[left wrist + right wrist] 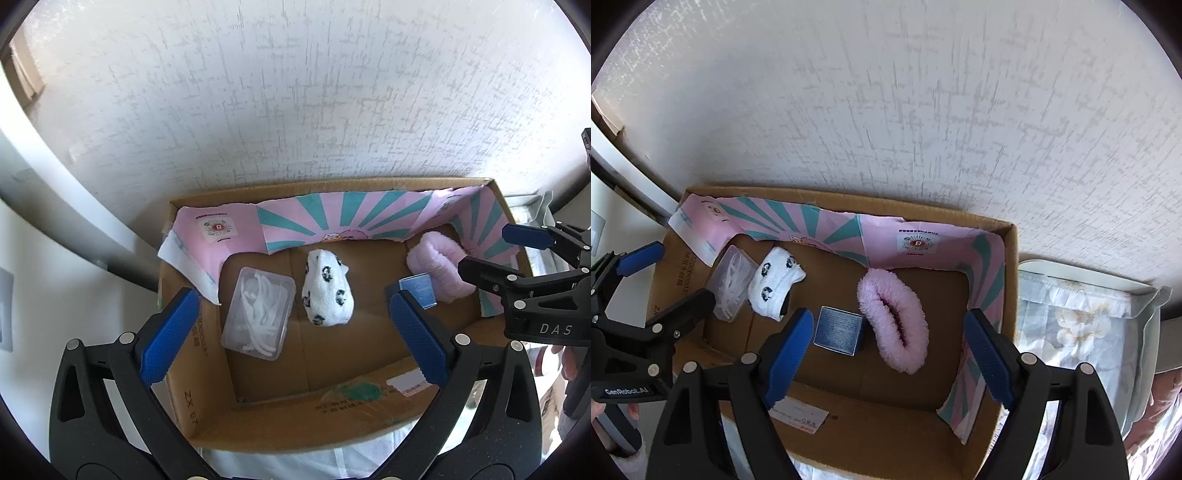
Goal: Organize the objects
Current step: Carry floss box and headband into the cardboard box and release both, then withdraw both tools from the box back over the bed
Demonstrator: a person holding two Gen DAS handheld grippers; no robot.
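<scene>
An open cardboard box (207, 417) (886, 435) holds a clear plastic case of white pieces (258, 314) (733, 282), a rolled white sock with dark prints (327, 293) (774, 284), a small blue box (419, 290) (838, 330) and a fluffy pink scrunchie (439, 267) (894, 319). My left gripper (295, 332) is open and empty above the box's left half. My right gripper (890, 354) is open and empty above the right half, over the blue box and scrunchie. Each gripper shows in the other's view: the right (495, 251), the left (668, 277).
A pink and teal printed paper liner (332, 221) (849, 232) stands along the box's back and side walls. A textured white wall (295, 92) rises behind the box. A floral cloth (1071, 325) lies right of the box.
</scene>
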